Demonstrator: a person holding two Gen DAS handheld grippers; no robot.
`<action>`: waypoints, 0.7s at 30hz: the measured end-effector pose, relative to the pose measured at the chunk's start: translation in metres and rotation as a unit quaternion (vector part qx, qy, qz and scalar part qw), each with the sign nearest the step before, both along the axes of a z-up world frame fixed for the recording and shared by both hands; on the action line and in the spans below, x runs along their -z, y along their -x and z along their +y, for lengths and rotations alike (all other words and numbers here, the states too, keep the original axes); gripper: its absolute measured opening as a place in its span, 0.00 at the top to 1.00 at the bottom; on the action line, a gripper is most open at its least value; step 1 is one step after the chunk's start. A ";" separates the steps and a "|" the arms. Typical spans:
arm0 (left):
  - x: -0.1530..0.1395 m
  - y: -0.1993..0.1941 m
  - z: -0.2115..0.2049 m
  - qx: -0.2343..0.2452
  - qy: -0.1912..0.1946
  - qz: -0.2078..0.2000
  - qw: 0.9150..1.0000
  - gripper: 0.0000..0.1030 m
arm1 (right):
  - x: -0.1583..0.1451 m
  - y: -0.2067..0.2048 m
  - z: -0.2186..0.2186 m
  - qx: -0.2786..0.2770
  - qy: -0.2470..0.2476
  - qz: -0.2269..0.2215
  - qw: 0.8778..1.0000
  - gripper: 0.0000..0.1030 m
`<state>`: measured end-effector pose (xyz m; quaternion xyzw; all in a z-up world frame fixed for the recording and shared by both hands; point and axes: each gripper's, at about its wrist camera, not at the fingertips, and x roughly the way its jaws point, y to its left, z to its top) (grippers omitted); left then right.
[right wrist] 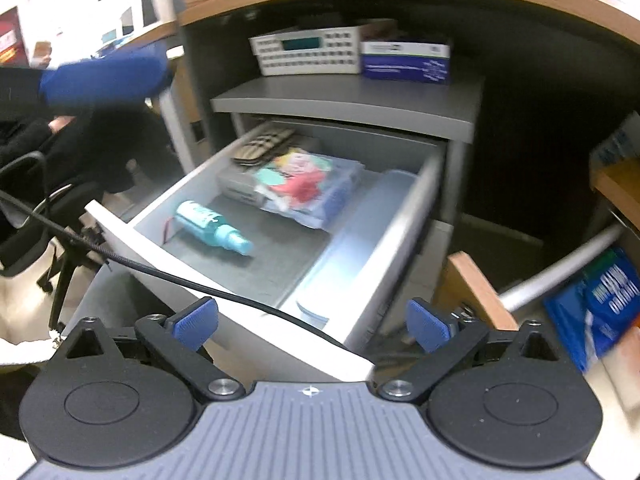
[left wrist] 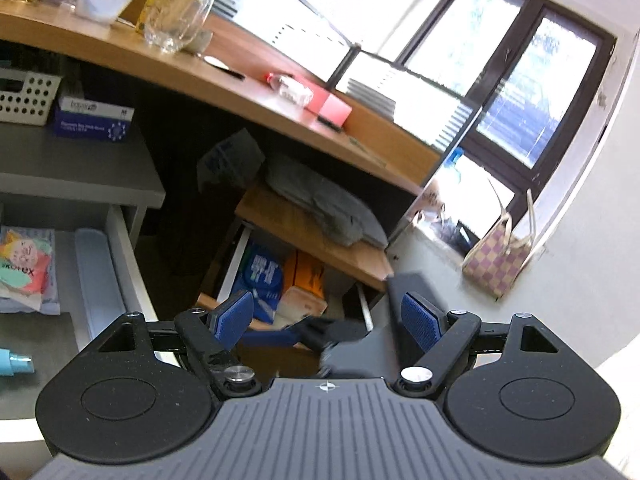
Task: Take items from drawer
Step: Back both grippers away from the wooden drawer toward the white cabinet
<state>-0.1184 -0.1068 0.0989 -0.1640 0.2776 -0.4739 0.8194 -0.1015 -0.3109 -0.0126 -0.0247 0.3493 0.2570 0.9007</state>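
The grey drawer (right wrist: 384,216) of a small cabinet stands pulled open. Inside lie a teal spray bottle (right wrist: 214,226), a clear bag of colourful items (right wrist: 308,184), a dark remote-like item (right wrist: 262,146) and a pale tray insert (right wrist: 356,240). My right gripper (right wrist: 312,326) is open and empty, hovering in front of the drawer's white front panel (right wrist: 224,300). My left gripper (left wrist: 328,320) is open and empty, right of the drawer (left wrist: 120,248), pointing under the desk. The bag (left wrist: 24,264) and bottle tip (left wrist: 14,362) show at the left edge of the left wrist view.
A wooden desk (left wrist: 248,88) with glasses and a red box spans above. The cabinet top (right wrist: 348,100) holds a white perforated basket (right wrist: 308,50) and a blue box (right wrist: 406,62). A low wooden shelf (left wrist: 320,236) with grey cloth stands right. A black cable (right wrist: 168,276) crosses the drawer front.
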 end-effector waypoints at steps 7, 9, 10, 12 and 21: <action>-0.018 -0.002 0.004 -0.005 0.030 -0.006 1.000 0.19 | 0.003 -0.012 0.007 -0.015 -0.031 0.004 0.999 0.40; -0.021 -0.003 0.008 -0.006 0.041 -0.001 0.999 0.19 | 0.001 -0.011 0.003 -0.014 -0.045 0.011 0.999 0.57; -0.022 -0.002 0.009 -0.007 0.044 0.000 0.999 0.19 | -0.001 -0.010 0.000 -0.012 -0.049 0.014 0.999 0.69; -0.022 -0.002 0.012 -0.011 0.050 0.003 0.999 0.19 | -0.004 -0.006 -0.004 -0.001 -0.048 0.012 0.999 0.72; -0.013 -0.004 0.006 0.008 0.058 0.026 0.998 0.19 | -0.021 0.023 -0.029 0.039 -0.017 0.022 0.999 1.00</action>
